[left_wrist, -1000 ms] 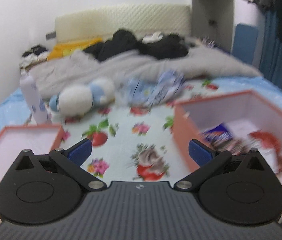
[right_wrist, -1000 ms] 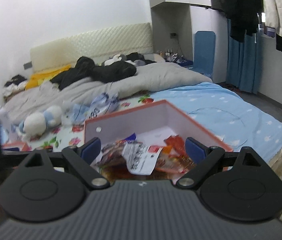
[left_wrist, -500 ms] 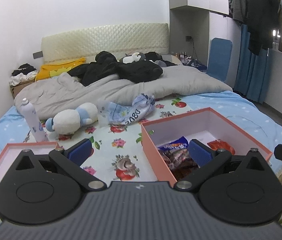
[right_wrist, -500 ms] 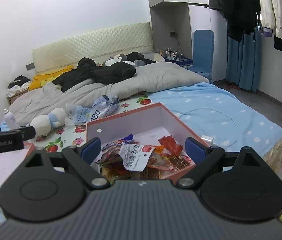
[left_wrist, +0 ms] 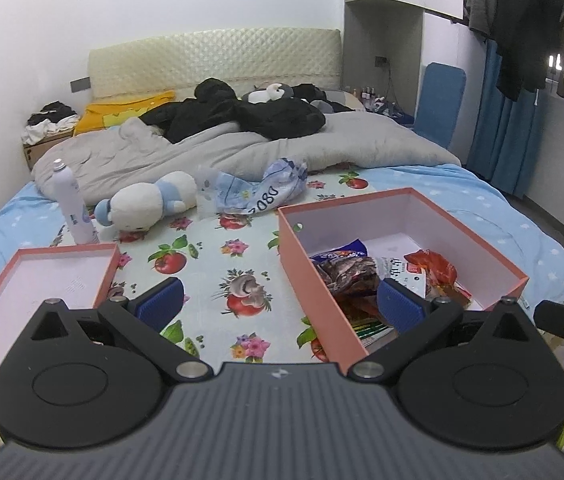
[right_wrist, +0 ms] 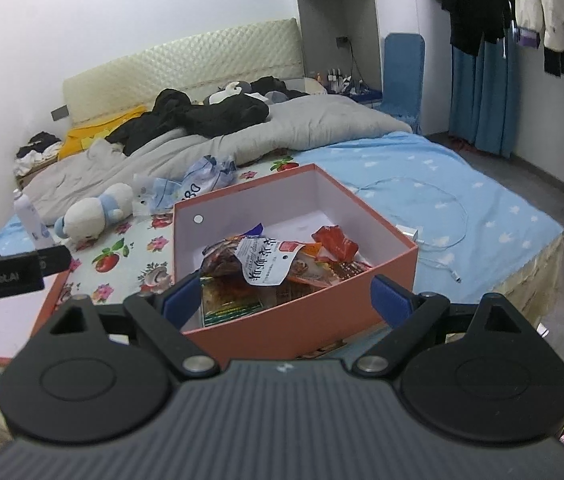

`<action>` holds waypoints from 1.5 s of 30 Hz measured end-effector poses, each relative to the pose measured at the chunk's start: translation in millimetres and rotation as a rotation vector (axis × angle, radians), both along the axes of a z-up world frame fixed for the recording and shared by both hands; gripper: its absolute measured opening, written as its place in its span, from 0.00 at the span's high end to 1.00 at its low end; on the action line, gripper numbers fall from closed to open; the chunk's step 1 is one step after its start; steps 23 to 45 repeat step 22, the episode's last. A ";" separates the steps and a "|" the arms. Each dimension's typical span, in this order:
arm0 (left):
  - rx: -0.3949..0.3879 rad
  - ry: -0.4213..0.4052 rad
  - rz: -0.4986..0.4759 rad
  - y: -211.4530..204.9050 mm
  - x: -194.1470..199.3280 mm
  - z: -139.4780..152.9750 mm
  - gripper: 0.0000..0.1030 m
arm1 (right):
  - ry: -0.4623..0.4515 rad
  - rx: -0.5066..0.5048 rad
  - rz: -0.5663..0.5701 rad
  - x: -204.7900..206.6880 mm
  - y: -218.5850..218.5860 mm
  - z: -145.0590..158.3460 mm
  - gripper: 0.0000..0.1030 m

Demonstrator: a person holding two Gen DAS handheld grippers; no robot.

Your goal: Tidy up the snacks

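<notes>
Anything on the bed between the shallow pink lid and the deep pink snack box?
Nothing: between the shallow pink lid and deep pink snack box there is only bare floral sheet, clearest in the left wrist view.

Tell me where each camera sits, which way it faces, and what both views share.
Left wrist: on the left gripper, facing the bed's headboard over the flowered sheet; its open fingers show, and the other gripper at the right edge.
Right wrist: on the right gripper, over the box of snack packets; open fingers and a hand's edge show.
Shared: box, lid, plush toy.
</notes>
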State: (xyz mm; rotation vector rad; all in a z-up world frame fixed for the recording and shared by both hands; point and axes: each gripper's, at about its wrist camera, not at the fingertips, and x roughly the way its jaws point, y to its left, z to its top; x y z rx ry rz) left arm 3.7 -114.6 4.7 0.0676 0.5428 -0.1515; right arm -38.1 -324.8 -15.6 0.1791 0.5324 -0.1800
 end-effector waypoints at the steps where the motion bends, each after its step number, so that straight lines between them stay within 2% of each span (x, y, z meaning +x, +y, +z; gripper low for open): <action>1: -0.004 0.002 0.003 1.7 -1.3 -0.2 0.00 | -0.001 -0.008 0.000 -1.6 1.1 0.3 0.10; 14: -0.020 0.015 0.015 14.6 -8.9 0.6 0.00 | 0.003 -0.014 0.029 -5.4 10.8 3.7 0.10; 45: -0.020 0.004 0.004 12.0 -11.6 5.2 0.00 | 0.003 -0.029 0.033 -6.0 11.5 3.7 0.10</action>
